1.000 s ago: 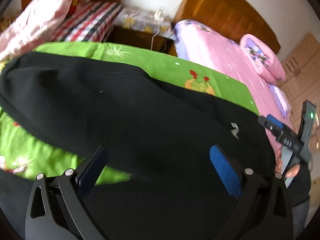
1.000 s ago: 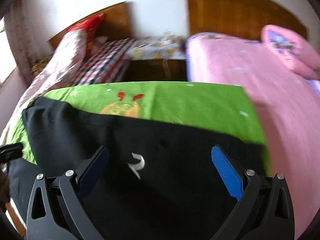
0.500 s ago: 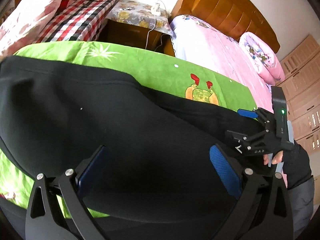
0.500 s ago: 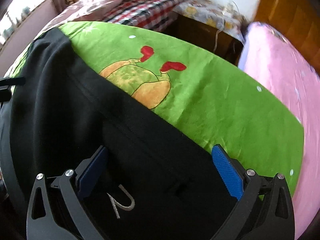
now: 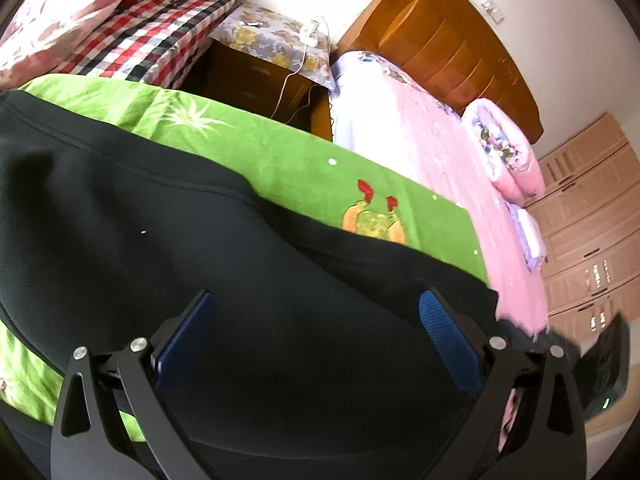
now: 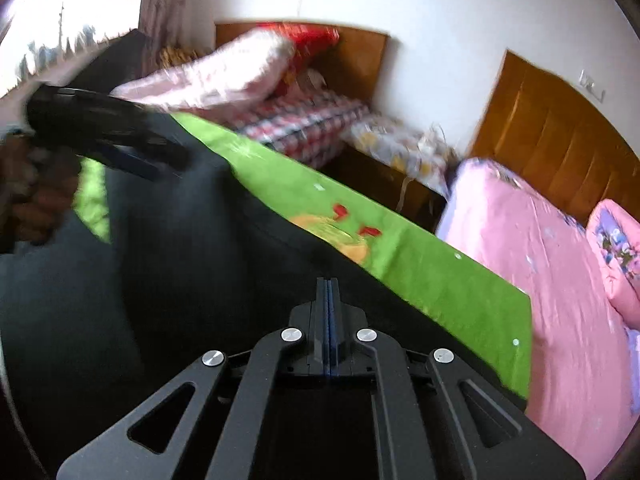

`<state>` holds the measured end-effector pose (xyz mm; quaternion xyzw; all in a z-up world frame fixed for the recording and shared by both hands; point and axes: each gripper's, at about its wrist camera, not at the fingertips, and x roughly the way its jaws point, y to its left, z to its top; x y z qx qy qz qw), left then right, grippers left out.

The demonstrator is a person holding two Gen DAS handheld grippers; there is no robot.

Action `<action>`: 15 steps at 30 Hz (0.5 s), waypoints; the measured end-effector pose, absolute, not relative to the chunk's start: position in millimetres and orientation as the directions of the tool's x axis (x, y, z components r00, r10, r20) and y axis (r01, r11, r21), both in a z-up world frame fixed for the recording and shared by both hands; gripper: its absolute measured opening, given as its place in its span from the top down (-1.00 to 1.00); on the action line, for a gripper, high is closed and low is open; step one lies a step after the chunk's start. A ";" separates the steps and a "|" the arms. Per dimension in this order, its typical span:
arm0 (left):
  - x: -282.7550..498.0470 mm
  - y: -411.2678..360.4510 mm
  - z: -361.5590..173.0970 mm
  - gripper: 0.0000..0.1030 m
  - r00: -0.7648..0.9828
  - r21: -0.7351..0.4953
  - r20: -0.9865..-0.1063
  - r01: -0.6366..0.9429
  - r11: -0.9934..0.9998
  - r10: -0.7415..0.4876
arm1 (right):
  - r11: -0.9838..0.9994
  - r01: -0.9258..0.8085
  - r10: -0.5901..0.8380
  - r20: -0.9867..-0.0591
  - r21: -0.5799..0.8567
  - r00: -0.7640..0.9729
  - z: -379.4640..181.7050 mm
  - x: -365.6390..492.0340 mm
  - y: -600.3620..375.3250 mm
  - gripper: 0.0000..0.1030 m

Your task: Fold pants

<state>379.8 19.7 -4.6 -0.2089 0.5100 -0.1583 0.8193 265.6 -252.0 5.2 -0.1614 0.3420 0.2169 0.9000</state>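
While the black pants (image 5: 168,248) lie spread over a green blanket (image 5: 280,160) on the surface, the left gripper (image 5: 316,344) is held just above them with its 2 blue pads wide apart and nothing clamped between them. The dark cloth fills the space ahead of and beneath those fingers (image 5: 448,340), and the green blanket shows beyond the pants and to the lower left of the gripper. In the right wrist view, the right gripper (image 6: 328,284) is seen with its 2 pads pressed together; its tips lie against the black fabric at the edge nearest the blanket, but whether cloth is pinched between them cannot be told. The left gripper (image 6: 108,136) appears blurred to the upper left of the right one, carried by a hand (image 6: 32,200). A pink bed (image 6: 540,248) is seen to the right of the right gripper, and a checked cover (image 5: 140,28) lies far ahead of the left one.
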 end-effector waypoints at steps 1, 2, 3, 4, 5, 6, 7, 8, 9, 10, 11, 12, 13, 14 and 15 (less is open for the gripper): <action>379.6 18.4 -4.0 -0.96 0.433 -0.505 -0.768 0.045 0.862 -0.472 | 0.866 -0.488 0.276 -0.711 -0.108 0.647 0.1 273.3 -258.1 0.91; 380.2 14.8 -3.1 -0.97 0.434 -0.506 -0.767 0.044 0.862 -0.473 | 0.882 -0.466 0.270 -0.741 -0.066 0.615 -6.7 286.4 -266.0 0.91; 380.6 9.9 -3.9 -0.97 0.427 -0.505 -0.770 0.046 0.862 -0.474 | 0.892 -0.451 0.272 -0.759 -0.033 0.592 -11.0 297.0 -273.4 0.91; 381.0 3.6 -5.8 -0.97 0.413 -0.502 -0.775 0.055 0.863 -0.478 | 0.897 -0.441 0.284 -0.779 0.012 0.558 -15.8 309.5 -281.3 0.91; 380.8 -6.4 -7.9 -0.97 0.398 -0.494 -0.782 0.075 0.866 -0.480 | 0.897 -0.438 0.298 -0.810 0.058 0.505 -22.4 325.1 -288.8 0.90; 380.6 -13.4 -9.1 -0.97 0.392 -0.481 -0.788 0.090 0.872 -0.475 | 0.899 -0.432 0.295 -0.829 0.072 0.475 -28.6 337.1 -292.9 0.90; 380.9 -20.3 -11.2 -0.97 0.390 -0.463 -0.796 0.102 0.881 -0.463 | 0.900 -0.429 0.298 -0.834 0.083 0.464 -33.0 339.6 -293.7 0.90; 382.6 -27.0 -14.3 -0.97 0.388 -0.445 -0.804 0.112 0.889 -0.451 | 0.894 -0.429 0.327 -0.838 0.126 0.436 -39.3 351.1 -299.0 0.90; 385.3 -30.6 -17.8 -0.97 0.385 -0.436 -0.808 0.116 0.892 -0.445 | 0.888 -0.423 0.364 -0.839 0.181 0.403 -45.4 361.3 -303.8 0.90; 390.0 -32.4 -22.1 -0.97 0.379 -0.429 -0.815 0.112 0.897 -0.437 | 0.881 -0.408 0.400 -0.837 0.240 0.373 -52.0 374.0 -308.9 0.90; 396.2 -32.0 -26.6 -0.97 0.378 -0.415 -0.826 0.096 0.905 -0.419 | 0.877 -0.402 0.418 -0.831 0.263 0.366 -54.7 379.6 -311.6 0.89; 404.8 -29.9 -30.0 -0.97 0.382 -0.391 -0.839 0.071 0.918 -0.387 | 0.870 -0.400 0.441 -0.819 0.289 0.367 -55.7 384.6 -314.1 0.89; 411.3 -27.6 -31.1 -0.97 0.385 -0.370 -0.849 0.056 0.928 -0.361 | 0.863 -0.400 0.460 -0.809 0.310 0.366 -55.8 387.9 -315.3 0.89; 421.2 -24.4 -32.4 -0.97 0.385 -0.336 -0.864 0.044 0.941 -0.326 | 0.857 -0.405 0.471 -0.803 0.318 0.366 -54.9 389.8 -314.7 0.89; 432.3 -20.4 -32.2 -0.97 0.382 -0.303 -0.875 0.042 0.952 -0.296 | 0.855 -0.413 0.471 -0.803 0.313 0.365 -55.6 392.1 -312.8 0.89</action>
